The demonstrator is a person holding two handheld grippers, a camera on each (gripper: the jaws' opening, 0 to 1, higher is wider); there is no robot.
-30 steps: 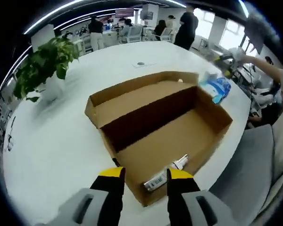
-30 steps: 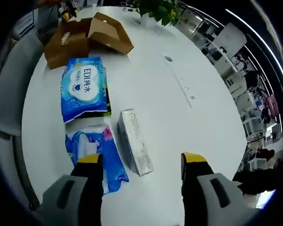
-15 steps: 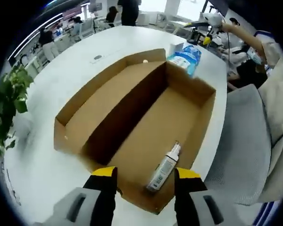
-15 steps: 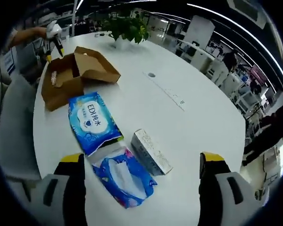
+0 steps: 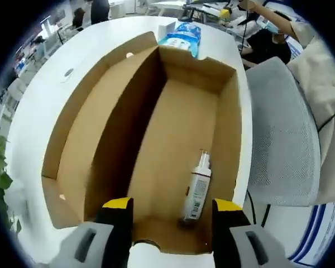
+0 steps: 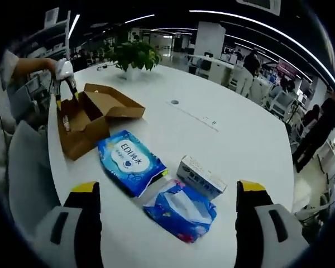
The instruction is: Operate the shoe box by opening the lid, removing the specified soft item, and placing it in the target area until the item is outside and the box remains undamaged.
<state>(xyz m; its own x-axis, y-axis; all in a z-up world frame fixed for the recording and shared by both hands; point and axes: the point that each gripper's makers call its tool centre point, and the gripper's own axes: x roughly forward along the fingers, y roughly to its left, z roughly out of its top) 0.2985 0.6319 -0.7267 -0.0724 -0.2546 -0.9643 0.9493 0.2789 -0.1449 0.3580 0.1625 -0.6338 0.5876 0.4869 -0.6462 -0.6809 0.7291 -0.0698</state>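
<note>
The cardboard shoe box (image 5: 223, 123) lies open on the white table, its lid (image 5: 84, 134) folded out to the left. A small white spray bottle (image 5: 196, 187) lies inside near the box's near wall. My left gripper (image 5: 172, 207) hovers open just over that near wall, the bottle between and slightly beyond its yellow tips. In the right gripper view the same box (image 6: 85, 118) sits far left with the left gripper (image 6: 64, 72) above it. My right gripper (image 6: 168, 190) is wide open above the table, over a blue tissue pack (image 6: 180, 209).
A blue wet-wipe pack (image 6: 130, 160) and a small white carton (image 6: 201, 176) lie on the white table (image 6: 212, 134). A potted plant (image 6: 133, 56) stands at the far side. A grey chair (image 5: 279, 139) sits beside the box. People stand in the background.
The left gripper has moved over the box and now looks down into it, closer to the bottle. The right gripper has drawn back and risen from the packs; both stay open.
</note>
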